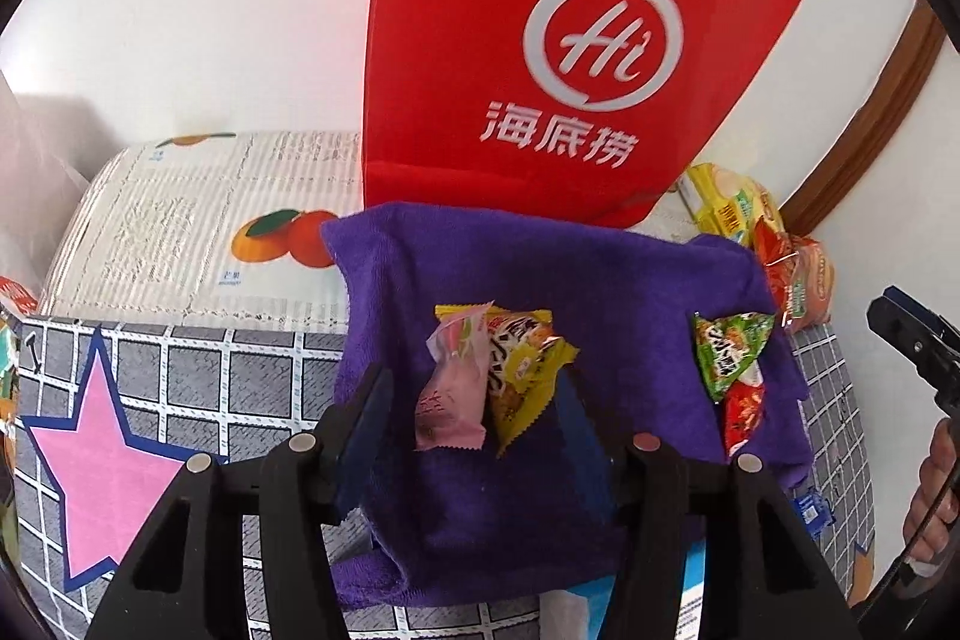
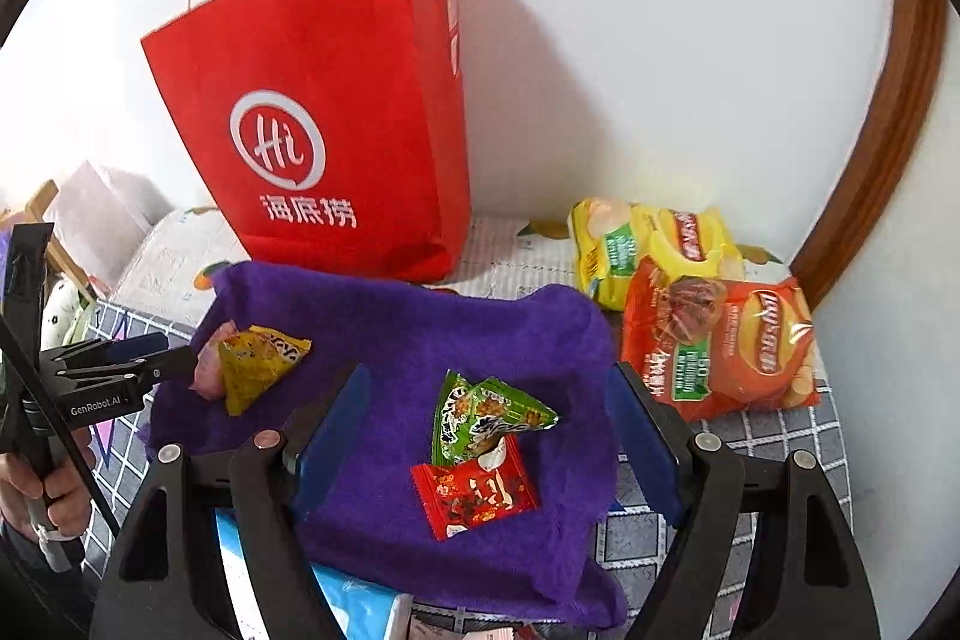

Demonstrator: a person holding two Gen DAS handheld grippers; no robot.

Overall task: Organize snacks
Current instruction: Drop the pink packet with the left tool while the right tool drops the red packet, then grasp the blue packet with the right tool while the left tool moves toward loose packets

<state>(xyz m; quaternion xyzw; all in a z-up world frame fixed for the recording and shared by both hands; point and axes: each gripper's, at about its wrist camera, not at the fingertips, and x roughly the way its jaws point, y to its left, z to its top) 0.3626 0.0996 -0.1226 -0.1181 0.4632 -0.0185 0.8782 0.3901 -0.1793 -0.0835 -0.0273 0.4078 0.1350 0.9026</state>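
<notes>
Sorted so far: four small packets lie on my purple cloth (image 2: pixel 420 328) in two pairs. The pink packet (image 1: pixel 450 382) touches the yellow packet (image 1: pixel 522 370) at its left; the green packet (image 2: pixel 486 415) overlaps the red packet (image 2: pixel 474 499) at its right.
Left tool (image 1: pixel 474 400): fingers spread, the pink and yellow pair between them; I can't see them pressing either packet.
Right tool (image 2: pixel 486 436): spread wide over the green and red pair, holding nothing.
Still loose: yellow chip bag (image 2: pixel 648 247) and orange chip bag (image 2: pixel 720 346) lie off the cloth, beside it.
Red paper bag (image 2: pixel 336 112): upright behind the cloth; contents hidden.
My judgement: roughly midway, chips remain.
</notes>
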